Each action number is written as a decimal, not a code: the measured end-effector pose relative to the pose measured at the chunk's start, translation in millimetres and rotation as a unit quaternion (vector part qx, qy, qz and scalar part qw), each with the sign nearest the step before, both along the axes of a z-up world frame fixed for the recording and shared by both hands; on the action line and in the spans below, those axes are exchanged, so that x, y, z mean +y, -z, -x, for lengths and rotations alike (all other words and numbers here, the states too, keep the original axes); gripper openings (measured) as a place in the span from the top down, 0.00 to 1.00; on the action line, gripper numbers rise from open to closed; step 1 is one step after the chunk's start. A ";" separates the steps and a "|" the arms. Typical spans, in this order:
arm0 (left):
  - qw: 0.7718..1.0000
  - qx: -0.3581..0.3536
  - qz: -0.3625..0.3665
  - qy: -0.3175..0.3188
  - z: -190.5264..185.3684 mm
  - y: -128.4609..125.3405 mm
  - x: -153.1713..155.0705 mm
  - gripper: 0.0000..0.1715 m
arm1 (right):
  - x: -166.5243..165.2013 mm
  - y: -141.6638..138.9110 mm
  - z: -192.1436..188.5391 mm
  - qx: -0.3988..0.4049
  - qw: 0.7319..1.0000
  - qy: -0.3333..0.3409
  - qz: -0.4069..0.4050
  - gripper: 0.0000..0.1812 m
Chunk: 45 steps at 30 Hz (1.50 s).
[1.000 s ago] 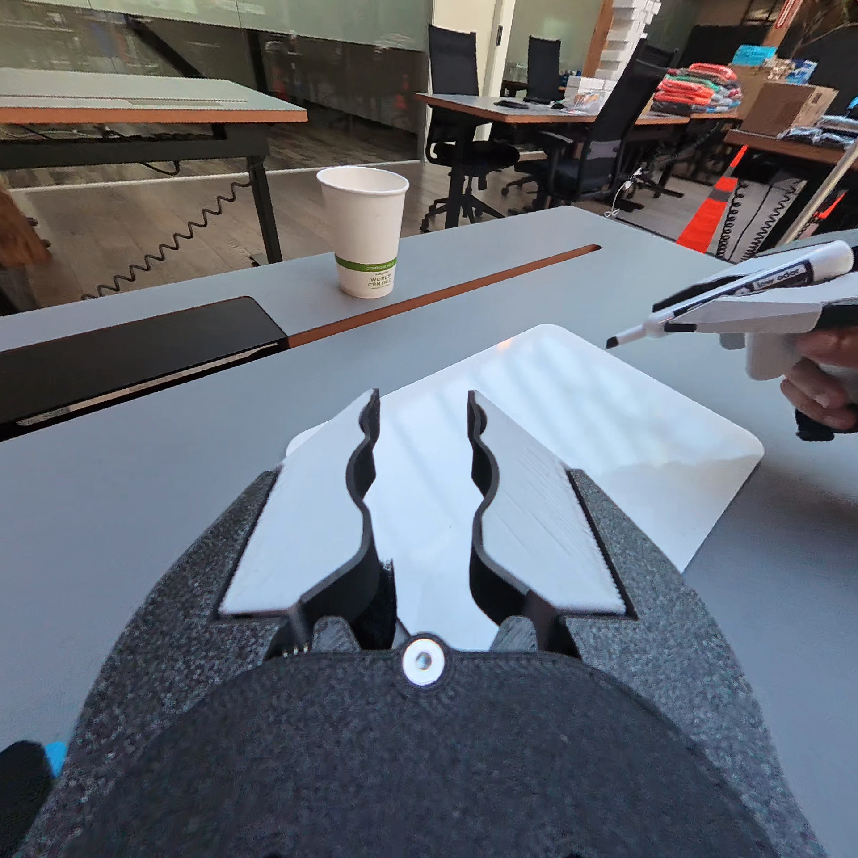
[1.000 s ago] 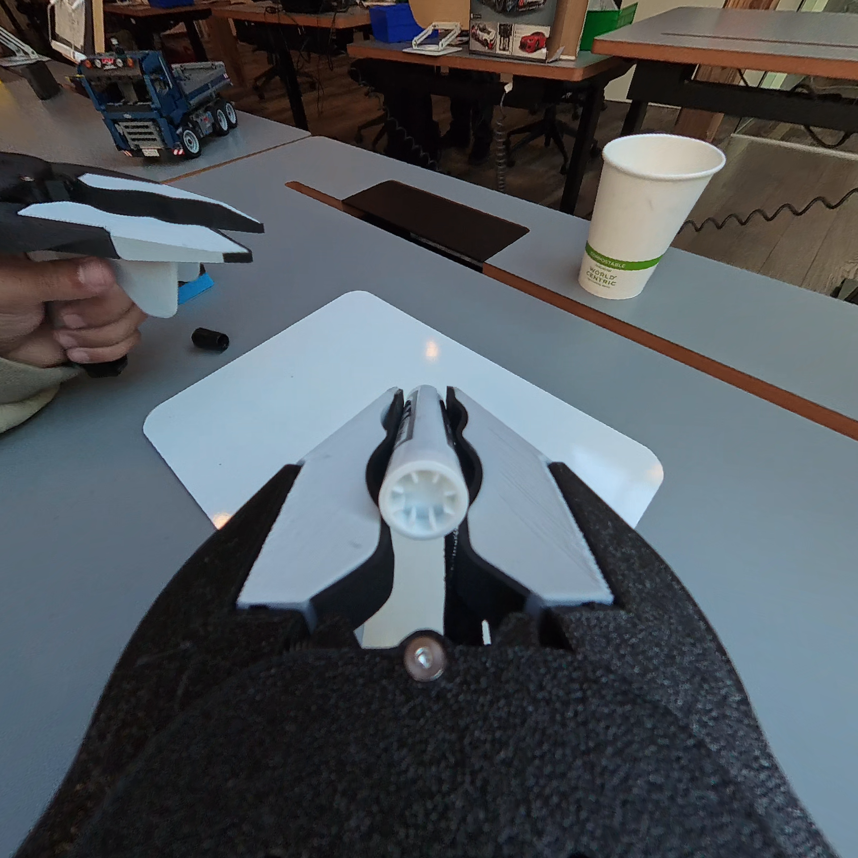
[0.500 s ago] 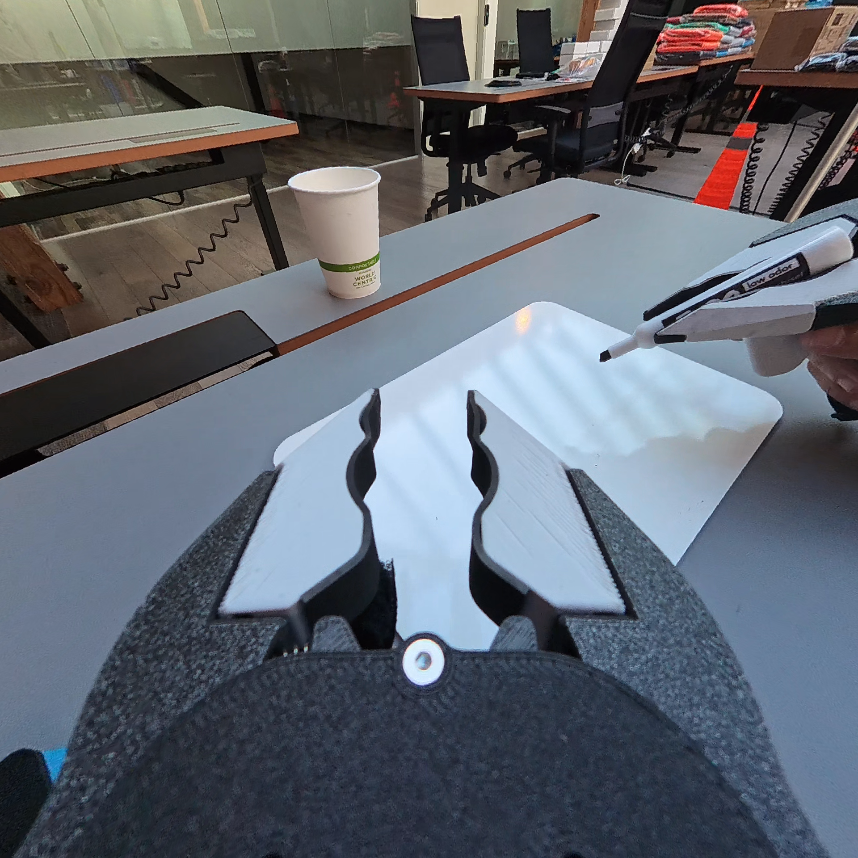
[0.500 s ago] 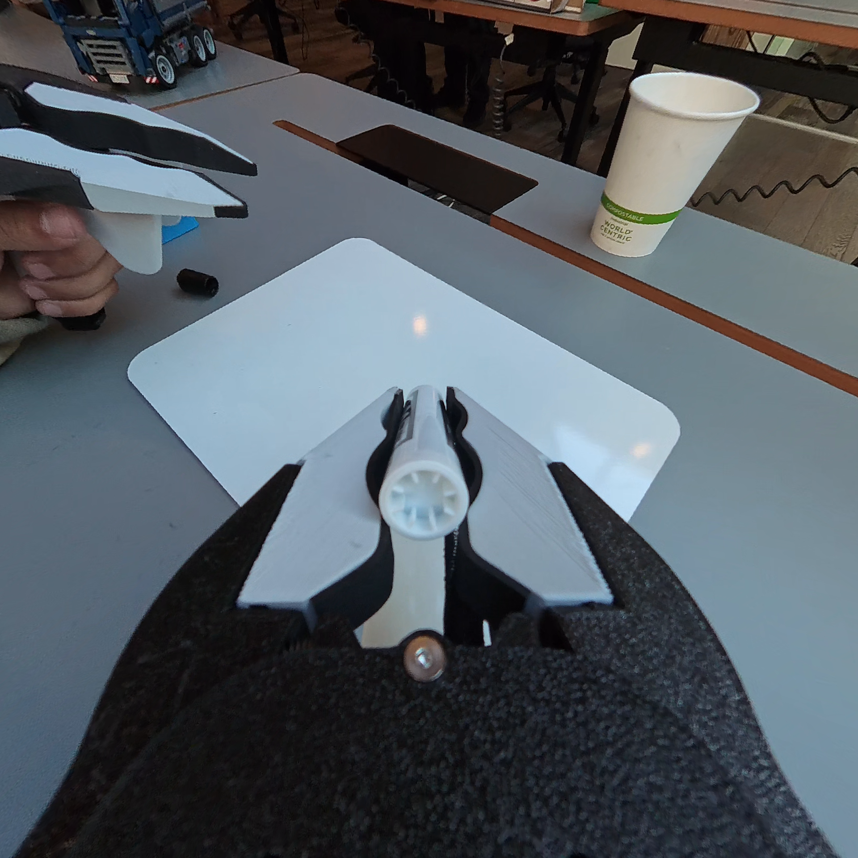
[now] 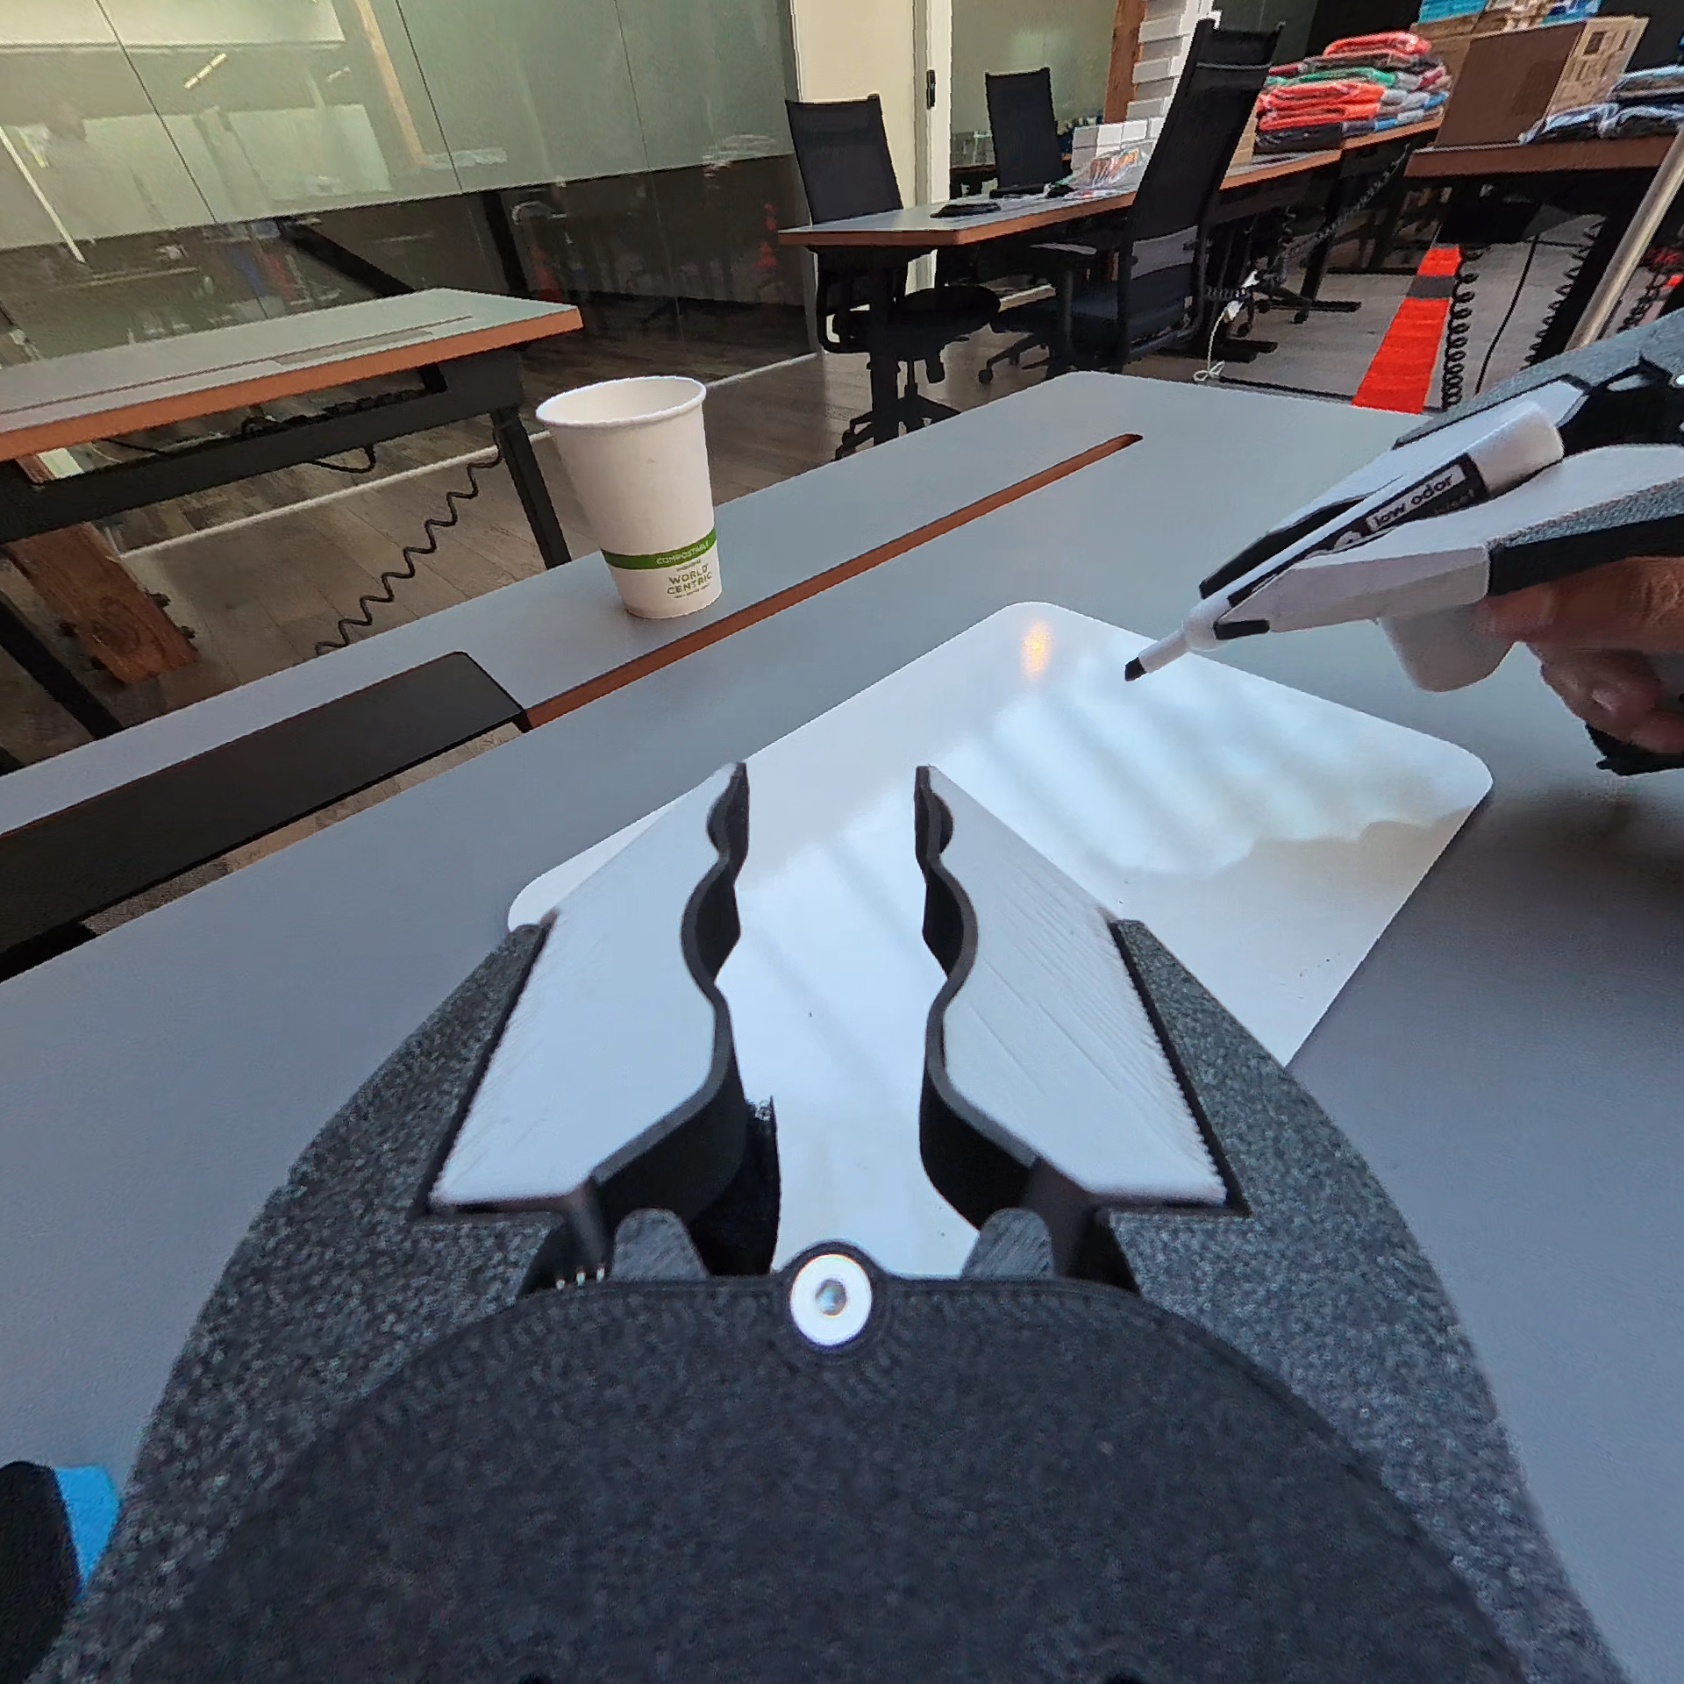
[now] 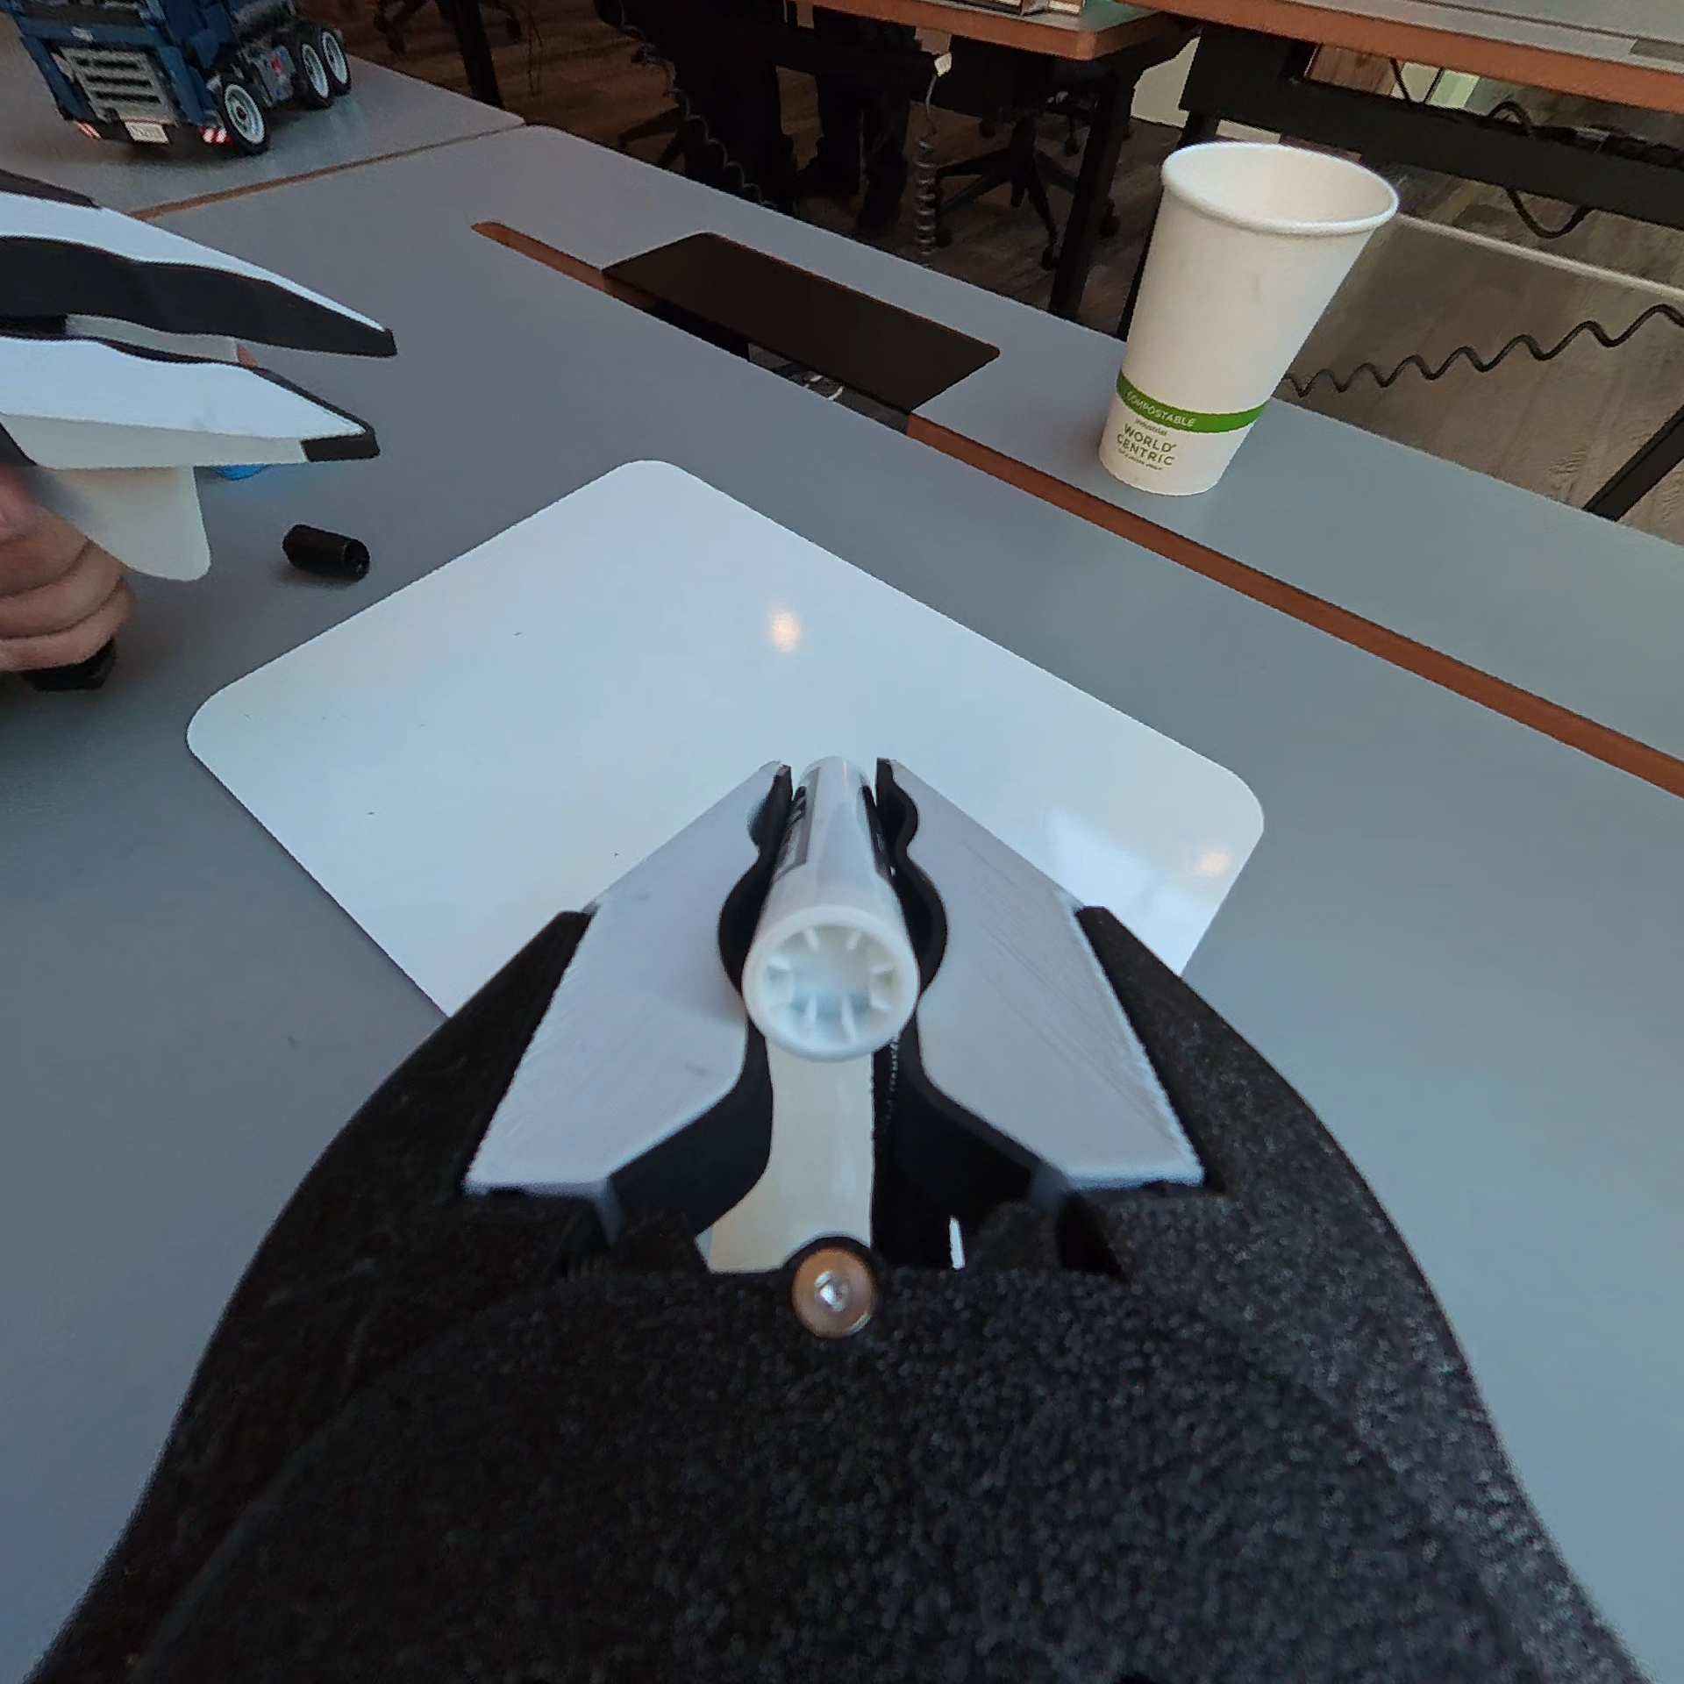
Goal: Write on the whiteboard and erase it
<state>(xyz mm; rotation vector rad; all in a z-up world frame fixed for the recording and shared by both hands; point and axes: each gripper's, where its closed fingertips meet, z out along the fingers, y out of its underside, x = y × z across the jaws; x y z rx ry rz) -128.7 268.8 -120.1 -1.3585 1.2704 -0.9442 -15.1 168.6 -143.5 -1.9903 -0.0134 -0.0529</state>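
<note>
Over white board [image 6: 583, 729]: R tongs [image 6: 829, 775] clamped on labelled marker [image 6: 825, 875]; L tongs [image 5: 829, 784] apart, empty.

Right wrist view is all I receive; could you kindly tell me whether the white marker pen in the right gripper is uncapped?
Observer: Yes, the white marker pen shows a bare black tip beyond the right gripper.
Operator: Where is that tip?
Observer: Over the far part of the white rounded-corner board; contact I cannot tell.
Operator: And the other gripper?
Observer: The left gripper is open, nothing between its fingers.
</note>
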 end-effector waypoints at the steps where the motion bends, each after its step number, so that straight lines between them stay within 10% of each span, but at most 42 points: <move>1: 1.000 -0.001 -0.002 -0.003 -0.1 -0.2 0.7 0.79 | -0.5 -0.5 -0.6 0.010 1.000 -0.001 -0.002 0.90; 20: 1.000 0.007 -0.012 -0.010 2.7 7.7 -6.5 0.79 | -3.1 5.5 0.8 0.074 0.997 0.027 0.017 0.90; 34: 0.998 0.011 0.025 -0.048 14.0 9.2 24.0 0.79 | 100.4 23.4 45.2 0.071 0.988 0.005 0.138 0.90; 45: 0.998 0.016 0.050 -0.022 16.6 8.3 13.2 0.79 | 103.5 26.2 49.7 0.074 0.986 0.050 0.140 0.90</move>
